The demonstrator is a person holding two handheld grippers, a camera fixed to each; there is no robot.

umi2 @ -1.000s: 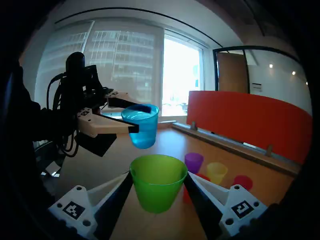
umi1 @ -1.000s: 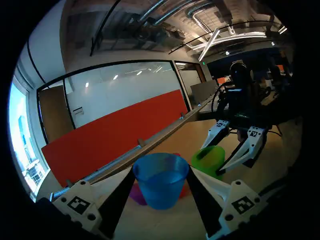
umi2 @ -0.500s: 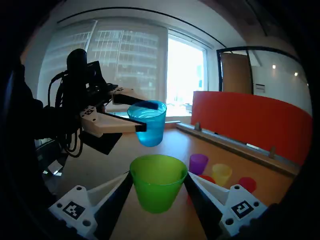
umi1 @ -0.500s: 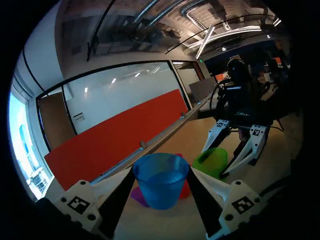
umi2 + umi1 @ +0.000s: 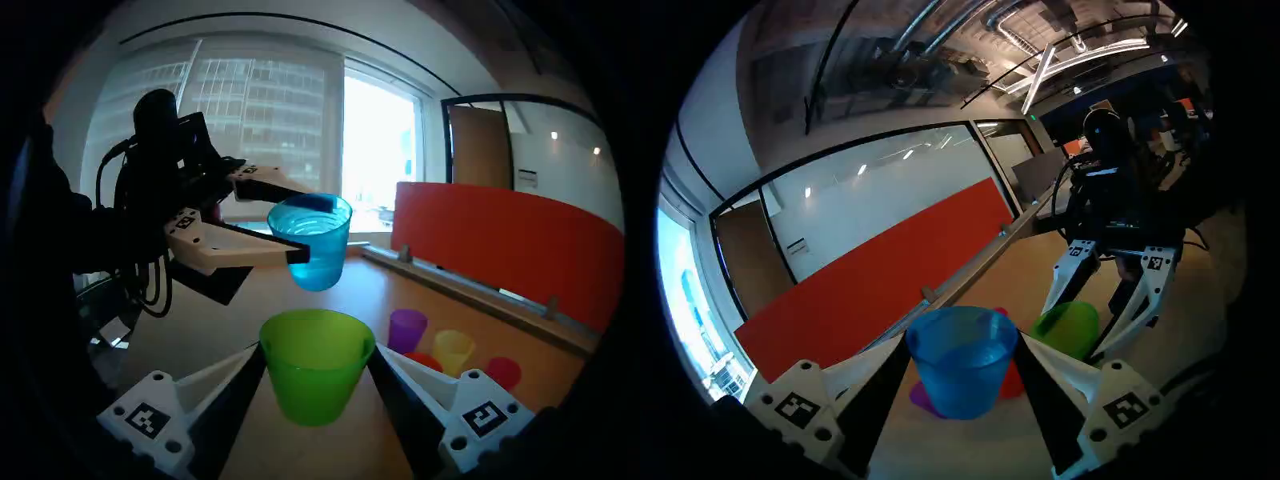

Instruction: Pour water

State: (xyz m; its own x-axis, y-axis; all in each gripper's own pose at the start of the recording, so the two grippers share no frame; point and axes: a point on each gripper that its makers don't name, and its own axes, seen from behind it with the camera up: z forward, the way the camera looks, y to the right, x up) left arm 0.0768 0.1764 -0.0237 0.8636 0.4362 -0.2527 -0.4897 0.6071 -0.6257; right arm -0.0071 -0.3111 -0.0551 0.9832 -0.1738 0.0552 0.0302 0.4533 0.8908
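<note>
Left tool (image 5: pixel 962 346), pinching the blue cup (image 5: pixel 962 376), has lifted higher and closer to the green cup (image 5: pixel 317 372) pinched by the right tool (image 5: pixel 317 352).

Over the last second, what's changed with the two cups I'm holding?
The left hand-held gripper carried the blue cup sideways, closer to the green cup, and seems to have begun tipping it: more of the water shows. Nothing was let go. Both stay shut on their cups, the right hand-held gripper holds the green cup where it was, and the small cups on the desk are unmoved.
</note>
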